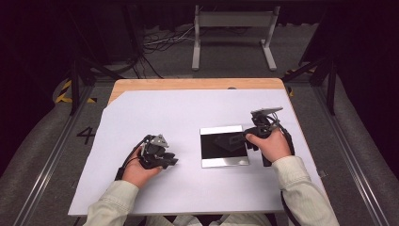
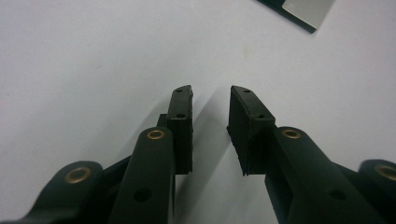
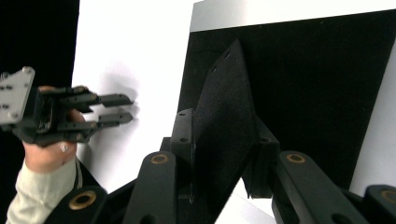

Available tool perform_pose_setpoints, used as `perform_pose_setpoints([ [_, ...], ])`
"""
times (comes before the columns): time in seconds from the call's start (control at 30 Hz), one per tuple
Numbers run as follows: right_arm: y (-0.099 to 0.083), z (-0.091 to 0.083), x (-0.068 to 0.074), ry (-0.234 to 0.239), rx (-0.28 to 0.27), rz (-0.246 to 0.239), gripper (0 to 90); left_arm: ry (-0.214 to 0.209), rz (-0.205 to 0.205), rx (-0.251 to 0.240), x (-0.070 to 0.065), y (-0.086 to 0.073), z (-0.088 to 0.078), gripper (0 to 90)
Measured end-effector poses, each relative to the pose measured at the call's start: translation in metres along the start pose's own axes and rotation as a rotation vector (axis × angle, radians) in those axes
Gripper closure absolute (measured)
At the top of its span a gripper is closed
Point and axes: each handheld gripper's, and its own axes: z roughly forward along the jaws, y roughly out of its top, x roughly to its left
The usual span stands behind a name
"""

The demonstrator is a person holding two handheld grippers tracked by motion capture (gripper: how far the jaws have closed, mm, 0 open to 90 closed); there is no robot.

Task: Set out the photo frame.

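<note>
1. Now we hold our right tongs [image 3: 219, 154] pinched on a thin black triangular foam piece [image 3: 224, 126], which stands upright on edge between the pads.
2. That piece sits over a flat square black tray with silvery borders [image 1: 224, 146], lying on the white paper sheet [image 1: 155, 113] that covers the wooden tabletop [image 1: 188, 84].
3. Our left tongs [image 2: 211, 126] stand spread and empty, resting just above the white sheet, well apart from the tray and to its left in the high view.
</note>
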Motion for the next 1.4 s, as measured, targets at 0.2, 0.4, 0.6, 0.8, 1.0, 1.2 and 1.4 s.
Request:
perform_pose_setpoints([
  [0.2, -0.004, -0.007, 0.0, 0.021, 0.02, -0.013, 73.7, 0.001, -0.005, 0.005, -0.001, 0.0, 0.0, 71.1],
  [0.4, -0.007, -0.009, 0.003, 0.051, 0.004, -0.026, 77.5, 0.002, -0.006, 0.002, -0.001, 0.0, 0.0, 71.0],
  [0.6, -0.009, -0.013, 0.013, 0.077, -0.02, -0.067, 83.4, 0.005, -0.001, 0.0, -0.001, 0.0, 0.0, 70.9],
  [0.8, -0.012, -0.018, 0.026, 0.093, -0.065, -0.126, 87.1, 0.004, 0.0, -0.001, -0.001, 0.0, 0.0, 70.8],
  [1.0, -0.016, -0.021, 0.026, 0.106, -0.115, -0.144, 87.2, 0.002, -0.001, -0.001, -0.001, 0.0, 0.001, 70.8],
  [1.2, -0.019, -0.027, 0.023, 0.121, -0.216, -0.194, 87.3, 0.002, 0.0, -0.003, -0.001, 0.0, 0.001, 70.7],
  [1.4, -0.024, -0.028, 0.019, 0.104, -0.312, -0.268, 87.3, 0.0, 0.0, -0.003, -0.001, 0.0, 0.001, 70.5],
])
